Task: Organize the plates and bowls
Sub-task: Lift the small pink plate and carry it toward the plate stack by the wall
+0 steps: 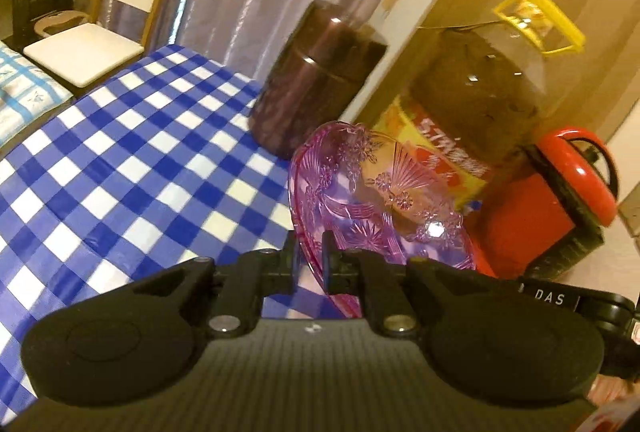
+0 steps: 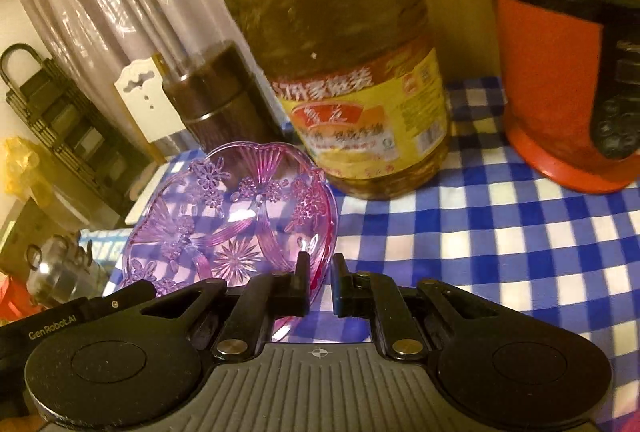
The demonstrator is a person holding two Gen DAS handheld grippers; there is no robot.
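Note:
A see-through purple plastic plate (image 1: pixel 372 199) with a flower pattern is held tilted above the blue-and-white checked tablecloth (image 1: pixel 132 151). My left gripper (image 1: pixel 310 258) is shut on its near rim. The same plate (image 2: pixel 232 216) shows in the right wrist view, where my right gripper (image 2: pixel 320 272) is shut on its right rim. Both grippers hold the one plate from opposite sides. No other plate or bowl is in view.
Right behind the plate stand a large oil jug (image 2: pixel 344 71) with a yellow label, a dark brown canister (image 1: pixel 316 75) and a red cooker (image 2: pixel 568 63). A white chair (image 1: pixel 116 11) stands beyond the table's far edge. Curtains hang behind.

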